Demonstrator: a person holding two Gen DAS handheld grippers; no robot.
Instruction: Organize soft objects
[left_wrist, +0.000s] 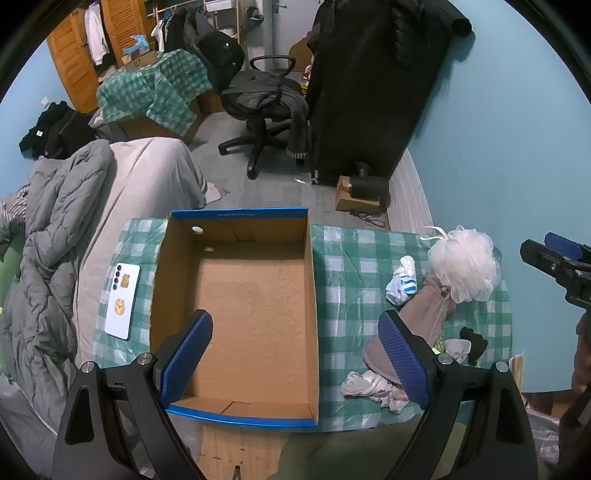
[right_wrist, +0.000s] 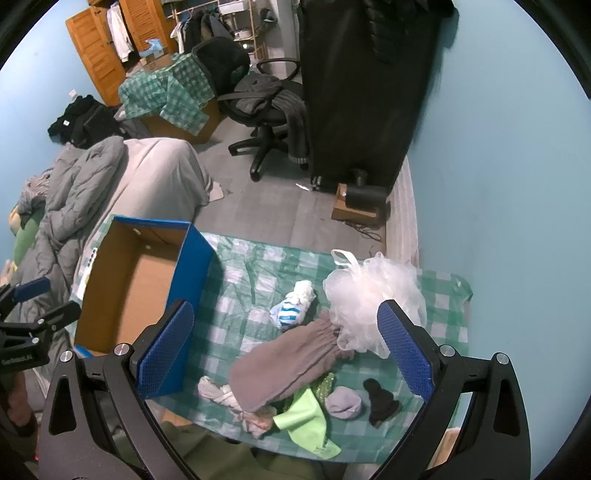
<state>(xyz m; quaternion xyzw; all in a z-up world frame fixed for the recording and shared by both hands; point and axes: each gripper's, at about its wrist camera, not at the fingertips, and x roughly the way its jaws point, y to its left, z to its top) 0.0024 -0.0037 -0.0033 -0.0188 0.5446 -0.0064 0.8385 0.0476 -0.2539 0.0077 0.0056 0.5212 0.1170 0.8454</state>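
Observation:
An empty cardboard box (left_wrist: 255, 306) with blue rim sits on a green checked cloth (left_wrist: 351, 258); it also shows at the left of the right wrist view (right_wrist: 129, 284). My left gripper (left_wrist: 295, 354) is open above the box's near part. My right gripper (right_wrist: 284, 350) is open above a pile of soft things: a white bath pouf (right_wrist: 373, 295), a grey-brown mitt (right_wrist: 288, 365), a blue-striped white sock (right_wrist: 291, 310), a lime cloth (right_wrist: 306, 417), a lilac sock ball (right_wrist: 345, 404), a black sock (right_wrist: 382, 402) and a whitish rag (right_wrist: 221, 395).
A white phone (left_wrist: 123, 300) lies on the cloth left of the box. A bed with grey duvet (left_wrist: 55, 240) is at the left. An office chair (left_wrist: 262, 99), a black garment bag (left_wrist: 369, 92) and the blue wall (left_wrist: 498, 147) stand behind.

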